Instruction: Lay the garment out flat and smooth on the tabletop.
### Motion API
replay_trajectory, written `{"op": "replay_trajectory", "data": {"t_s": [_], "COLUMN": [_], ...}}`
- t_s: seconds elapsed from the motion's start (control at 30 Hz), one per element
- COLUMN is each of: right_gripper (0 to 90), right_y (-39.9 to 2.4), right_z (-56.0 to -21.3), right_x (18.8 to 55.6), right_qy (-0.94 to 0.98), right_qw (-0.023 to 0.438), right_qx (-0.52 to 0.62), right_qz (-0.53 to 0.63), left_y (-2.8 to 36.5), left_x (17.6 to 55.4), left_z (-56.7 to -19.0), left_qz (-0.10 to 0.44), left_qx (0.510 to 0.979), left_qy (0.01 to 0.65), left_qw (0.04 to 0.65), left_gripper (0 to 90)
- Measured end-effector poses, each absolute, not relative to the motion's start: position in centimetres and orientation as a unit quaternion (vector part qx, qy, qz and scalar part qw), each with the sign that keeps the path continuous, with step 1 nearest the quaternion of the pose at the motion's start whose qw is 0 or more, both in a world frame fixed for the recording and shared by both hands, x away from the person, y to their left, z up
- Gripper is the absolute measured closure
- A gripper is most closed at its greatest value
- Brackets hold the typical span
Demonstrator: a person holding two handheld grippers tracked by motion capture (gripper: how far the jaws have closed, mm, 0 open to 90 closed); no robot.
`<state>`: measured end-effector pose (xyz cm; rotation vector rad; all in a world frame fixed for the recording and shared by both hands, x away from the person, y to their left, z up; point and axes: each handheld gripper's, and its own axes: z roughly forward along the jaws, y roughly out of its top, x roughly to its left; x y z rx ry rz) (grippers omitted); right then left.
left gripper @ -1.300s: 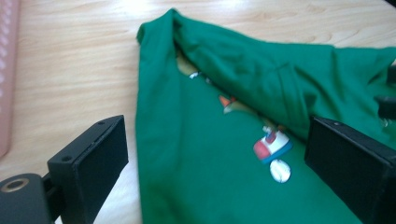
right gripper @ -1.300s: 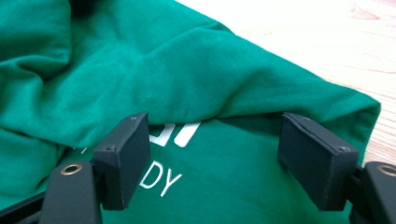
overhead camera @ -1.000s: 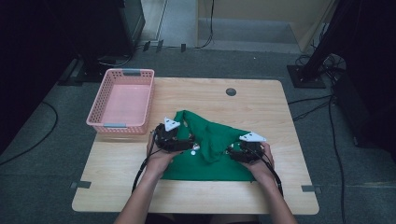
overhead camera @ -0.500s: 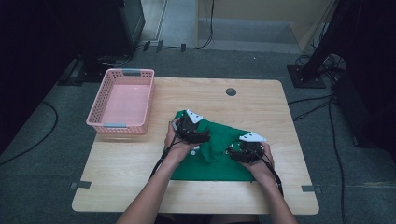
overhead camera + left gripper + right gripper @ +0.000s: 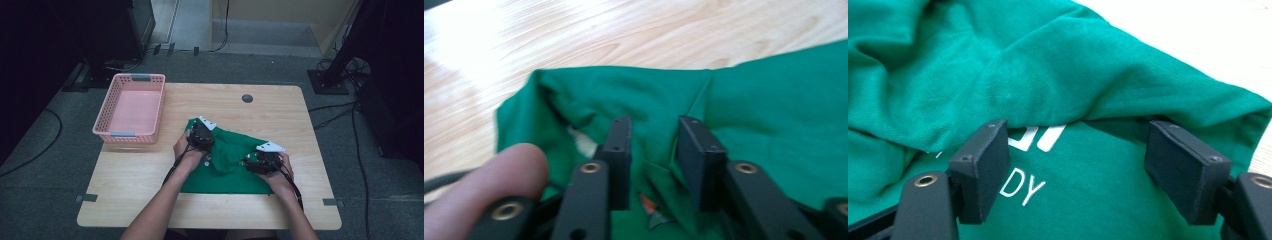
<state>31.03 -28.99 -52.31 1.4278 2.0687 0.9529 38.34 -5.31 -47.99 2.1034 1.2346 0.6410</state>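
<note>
The green shirt (image 5: 235, 160) lies on the table (image 5: 150, 170) under both my tools, its upper left part now bunched toward the middle. A second ago my left gripper (image 5: 654, 150) sat at the shirt's left edge; it has since swung inward, carrying cloth over, so a fold looks under way. Its jaws stand slightly apart over a ridge of fabric, though I cannot tell whether they pinch it. My right gripper (image 5: 1078, 165) rests spread wide across the printed lettering (image 5: 1023, 187). The pink basket (image 5: 131, 107) waits beyond my left tool.
</note>
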Motion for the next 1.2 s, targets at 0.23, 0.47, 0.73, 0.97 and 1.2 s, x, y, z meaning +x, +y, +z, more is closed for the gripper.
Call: {"op": "replay_trajectory", "data": {"t_s": [0.23, 0.47, 0.73, 0.97, 1.2], "right_gripper": [26.2, 26.1, 26.2, 26.1, 23.8], "right_y": [-29.0, -29.0, -29.0, -29.0, -29.0], "right_z": [-52.3, -52.3, -52.3, -52.3, -52.3], "right_x": [31.0, 31.1, 31.0, 31.0, 31.1], "right_qy": [0.748, 0.748, 0.748, 0.747, 0.745], "right_qw": [0.225, 0.225, 0.226, 0.225, 0.226], "right_qx": [0.520, 0.520, 0.520, 0.522, 0.526], "right_qz": [0.345, 0.345, 0.345, 0.345, 0.342], "left_y": [-0.7, 0.9, -5.3, -8.2, -6.8], "left_x": [38.3, 37.6, 38.7, 40.6, 40.8], "left_z": [-47.9, -47.2, -47.6, -49.1, -49.2], "left_qz": [0.231, 0.198, 0.231, 0.248, 0.248], "left_qx": [0.763, 0.753, 0.782, 0.810, 0.800], "left_qy": [0.518, 0.506, 0.455, 0.444, 0.460], "left_qw": [0.311, 0.371, 0.357, 0.292, 0.295], "left_gripper": [89.8, 69.6, 35.6, 20.9, 56.2]}}
